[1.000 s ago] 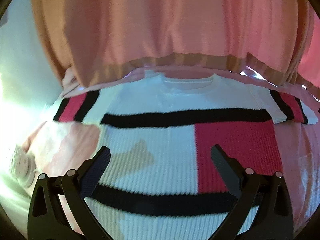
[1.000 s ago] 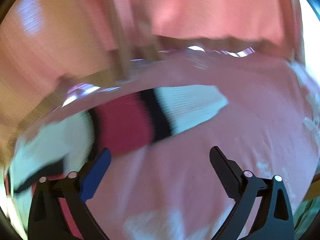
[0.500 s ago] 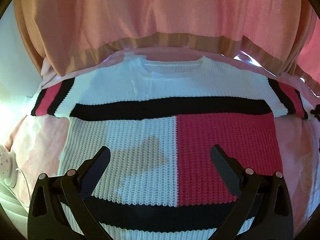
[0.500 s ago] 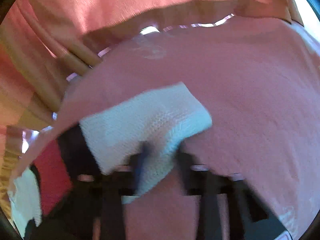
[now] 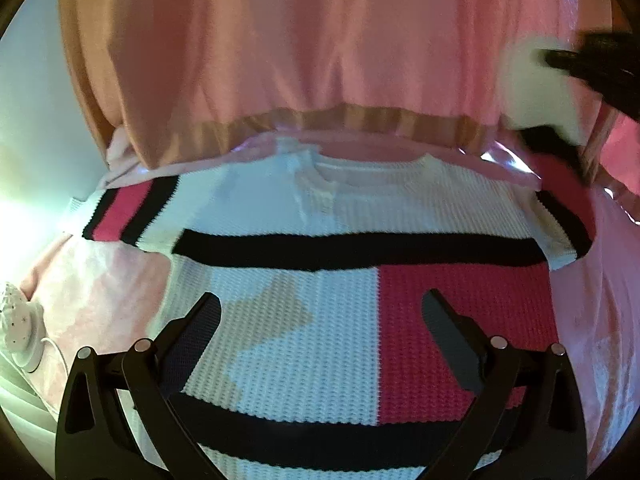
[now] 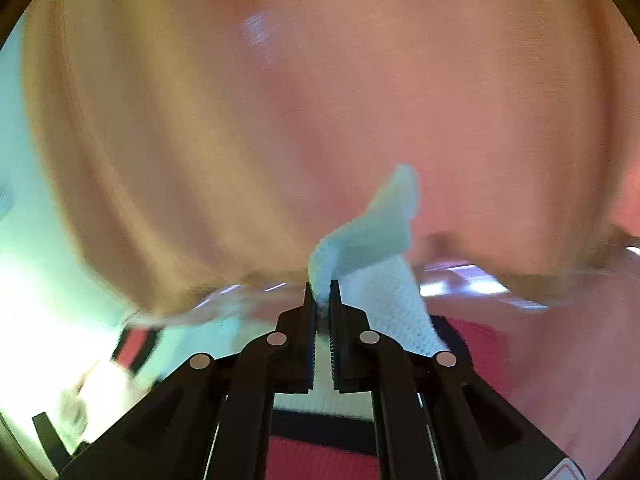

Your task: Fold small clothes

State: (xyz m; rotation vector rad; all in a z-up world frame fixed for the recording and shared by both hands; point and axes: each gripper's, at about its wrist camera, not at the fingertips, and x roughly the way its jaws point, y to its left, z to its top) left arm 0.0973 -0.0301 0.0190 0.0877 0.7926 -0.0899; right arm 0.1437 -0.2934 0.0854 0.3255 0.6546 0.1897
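Observation:
A small knit sweater (image 5: 320, 320), white with black stripes and red blocks, lies flat on a pink cloth surface. My left gripper (image 5: 320, 312) hovers open over its middle, touching nothing. My right gripper (image 6: 322, 296) is shut on the white cuff of the right sleeve (image 6: 376, 280) and holds it lifted off the surface. In the left wrist view that gripper (image 5: 592, 68) shows blurred at the upper right with the raised sleeve (image 5: 536, 88). The left sleeve (image 5: 124, 212) lies spread out flat.
The pink cloth surface (image 5: 100, 292) extends past the sweater on both sides. The person's pink top (image 5: 320, 60) with a tan hem fills the far side. A white dotted object (image 5: 20, 328) with a cord lies at the left edge.
My right gripper closed on the right sleeve's cuff and raised it off the surface. My left gripper stayed open above the sweater and shifted slightly.

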